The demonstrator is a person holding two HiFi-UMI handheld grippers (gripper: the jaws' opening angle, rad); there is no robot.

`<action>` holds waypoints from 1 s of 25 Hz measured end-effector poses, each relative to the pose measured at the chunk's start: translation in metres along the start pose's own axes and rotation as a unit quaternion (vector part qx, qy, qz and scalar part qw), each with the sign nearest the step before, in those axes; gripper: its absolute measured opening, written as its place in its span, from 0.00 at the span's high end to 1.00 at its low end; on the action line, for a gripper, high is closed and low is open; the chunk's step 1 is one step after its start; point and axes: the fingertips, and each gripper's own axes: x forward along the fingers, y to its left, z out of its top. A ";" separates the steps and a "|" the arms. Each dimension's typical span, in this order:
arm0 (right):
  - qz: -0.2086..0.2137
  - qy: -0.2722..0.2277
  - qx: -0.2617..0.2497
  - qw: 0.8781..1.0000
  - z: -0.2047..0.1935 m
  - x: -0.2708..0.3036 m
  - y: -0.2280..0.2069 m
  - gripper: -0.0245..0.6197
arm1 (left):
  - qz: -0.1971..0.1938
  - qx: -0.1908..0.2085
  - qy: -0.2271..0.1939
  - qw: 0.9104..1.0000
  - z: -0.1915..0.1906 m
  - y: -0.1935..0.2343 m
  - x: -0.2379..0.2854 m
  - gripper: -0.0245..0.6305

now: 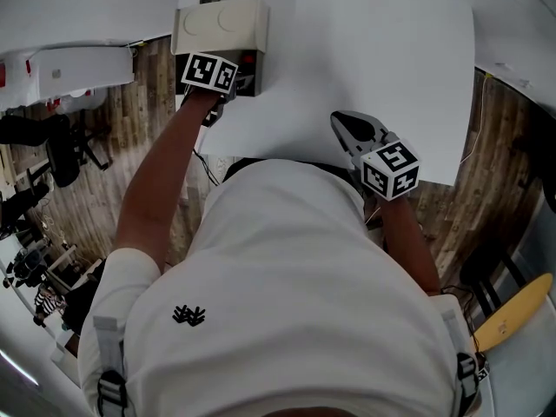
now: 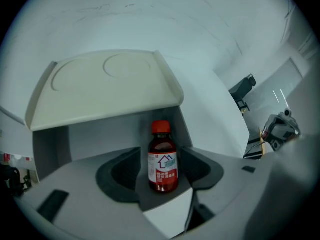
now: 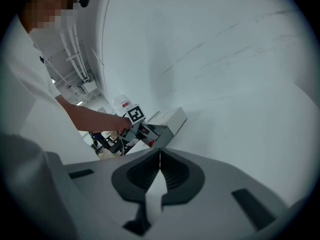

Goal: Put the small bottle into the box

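Showing my left gripper (image 2: 161, 154), fingers spread, flanking the upright bottle (image 2: 163, 165) in the open box (image 2: 107, 84); my right gripper (image 3: 160, 154), fingers pressed together over the table (image 3: 230, 84).

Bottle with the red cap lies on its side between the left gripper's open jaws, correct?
No: the bottle stands upright, not on its side, between the left gripper's open jaws. The left gripper view shows it.

Beige box (image 1: 219, 26) on white table (image 1: 373, 68)
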 end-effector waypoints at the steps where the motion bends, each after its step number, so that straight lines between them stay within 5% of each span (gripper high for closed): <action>1: -0.001 0.000 -0.001 1.000 0.000 0.001 0.001 0.95 | -0.001 0.000 -0.003 1.000 0.000 0.001 -0.002 0.57; 16: -0.009 0.004 -0.049 0.999 0.004 0.024 0.054 0.95 | -0.053 0.021 -0.123 0.991 -0.006 -0.009 -0.071 0.55; 25: -0.017 0.002 -0.078 0.997 -0.003 0.051 0.115 0.95 | -0.081 0.049 -0.219 0.971 -0.056 -0.012 -0.141 0.77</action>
